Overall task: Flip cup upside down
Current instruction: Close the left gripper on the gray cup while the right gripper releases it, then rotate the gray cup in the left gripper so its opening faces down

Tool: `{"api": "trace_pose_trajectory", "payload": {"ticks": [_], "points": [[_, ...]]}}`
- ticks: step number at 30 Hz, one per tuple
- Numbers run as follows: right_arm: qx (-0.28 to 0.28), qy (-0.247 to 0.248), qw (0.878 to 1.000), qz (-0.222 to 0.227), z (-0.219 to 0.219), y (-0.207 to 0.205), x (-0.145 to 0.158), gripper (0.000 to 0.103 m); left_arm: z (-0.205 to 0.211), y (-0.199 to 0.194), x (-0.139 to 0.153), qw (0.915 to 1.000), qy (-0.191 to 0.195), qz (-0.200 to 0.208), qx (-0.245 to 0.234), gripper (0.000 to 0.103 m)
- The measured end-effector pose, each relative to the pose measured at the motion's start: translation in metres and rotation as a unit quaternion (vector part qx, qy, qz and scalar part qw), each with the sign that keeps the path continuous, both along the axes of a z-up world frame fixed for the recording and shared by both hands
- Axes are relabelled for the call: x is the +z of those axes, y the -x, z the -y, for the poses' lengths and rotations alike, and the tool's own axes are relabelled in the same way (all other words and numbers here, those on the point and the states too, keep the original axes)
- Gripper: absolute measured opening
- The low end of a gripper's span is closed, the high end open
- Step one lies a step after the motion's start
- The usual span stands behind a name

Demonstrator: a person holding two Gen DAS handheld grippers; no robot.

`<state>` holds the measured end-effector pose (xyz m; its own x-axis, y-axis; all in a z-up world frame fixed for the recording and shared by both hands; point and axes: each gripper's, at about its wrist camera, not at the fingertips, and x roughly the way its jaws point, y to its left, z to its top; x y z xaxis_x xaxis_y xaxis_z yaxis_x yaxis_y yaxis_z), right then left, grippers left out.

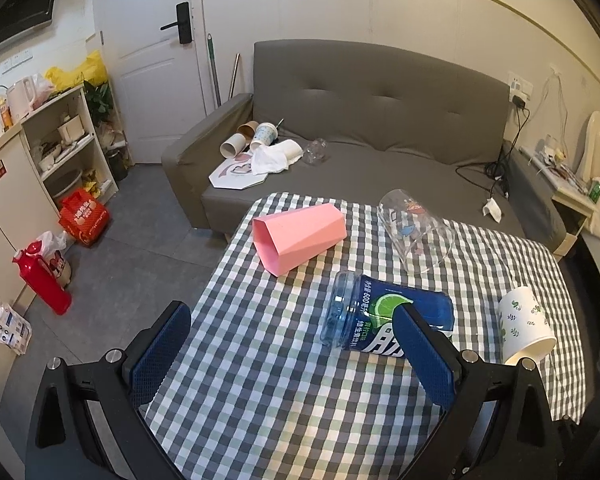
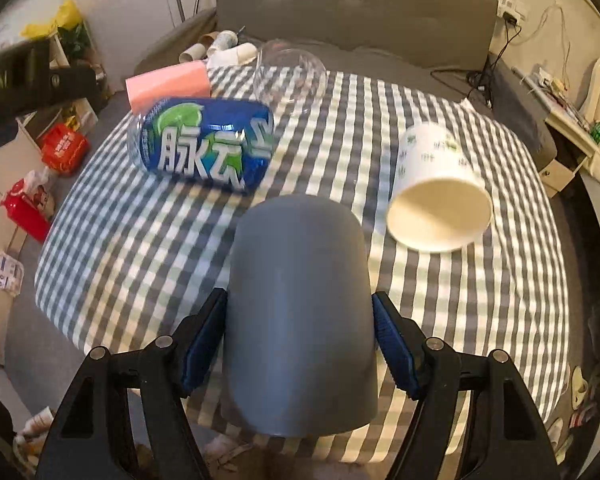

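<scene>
My right gripper (image 2: 300, 316) is shut on a grey cup (image 2: 300, 312), held on its side above the checkered table (image 2: 140, 248), base pointing away from me. My left gripper (image 1: 292, 324) is open and empty, low over the table's near left part. A blue cut-off bottle cup (image 1: 384, 316) (image 2: 204, 142) lies on its side just beyond the left gripper's right finger. A pink faceted cup (image 1: 296, 236) (image 2: 168, 84), a clear glass cup (image 1: 416, 228) (image 2: 290, 72) and a white leaf-print paper cup (image 1: 526, 326) (image 2: 440, 192) also lie on their sides.
A grey sofa (image 1: 380, 120) stands behind the table, with paper cups (image 1: 252, 140) and a tissue on its seat. A red flask (image 1: 42, 282) and a red box (image 1: 84, 216) sit on the floor at the left, by a white shelf (image 1: 72, 140).
</scene>
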<state>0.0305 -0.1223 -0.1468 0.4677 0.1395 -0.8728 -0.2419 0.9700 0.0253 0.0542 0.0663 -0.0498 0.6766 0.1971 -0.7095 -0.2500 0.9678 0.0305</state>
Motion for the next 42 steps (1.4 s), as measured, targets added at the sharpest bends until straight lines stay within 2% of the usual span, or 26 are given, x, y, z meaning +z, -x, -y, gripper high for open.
{"api": "trace_pose_trajectory", "payload": {"ticks": [5,7,10,13,19,22,26,29,32,42], "points": [[0.013,0.000,1.000,-0.013,0.002,0.000,-0.003,0.072,0.007,0.000,-0.003,0.9999,-0.003,-0.011,-0.006,0.103],[0.030,-0.009,0.999,-0.018,0.002,-0.001,0.001,0.083,0.011,0.001,-0.003,0.9999,-0.001,-0.015,-0.008,0.103],[0.040,-0.040,0.998,0.003,0.012,0.005,0.025,0.092,0.018,0.004,0.000,0.9998,-0.011,-0.015,-0.011,0.103],[0.044,-0.056,0.997,0.022,0.034,0.012,0.051,0.095,0.031,0.008,0.003,0.9993,-0.028,-0.018,-0.015,0.103],[0.046,-0.008,0.998,0.053,0.083,0.021,0.078,0.095,0.072,0.017,0.005,0.9973,-0.038,-0.047,-0.043,0.103],[0.025,0.008,0.997,0.077,0.111,0.020,0.088,0.095,0.093,0.015,0.003,0.9954,-0.020,-0.071,-0.062,0.103],[-0.008,-0.015,0.996,0.089,0.147,0.013,0.097,0.095,0.108,0.005,-0.014,0.9894,0.038,-0.124,-0.065,0.103],[-0.031,-0.030,0.996,0.074,0.163,0.007,0.093,0.095,0.110,-0.006,-0.029,0.9832,0.064,-0.162,-0.053,0.103],[-0.033,-0.027,0.997,0.057,0.169,0.002,0.083,0.095,0.110,-0.014,-0.038,0.9780,0.089,-0.183,-0.046,0.103],[-0.022,-0.015,0.999,0.035,0.167,-0.006,0.067,0.095,0.133,-0.044,-0.061,0.9674,0.093,-0.223,-0.074,0.100]]}}
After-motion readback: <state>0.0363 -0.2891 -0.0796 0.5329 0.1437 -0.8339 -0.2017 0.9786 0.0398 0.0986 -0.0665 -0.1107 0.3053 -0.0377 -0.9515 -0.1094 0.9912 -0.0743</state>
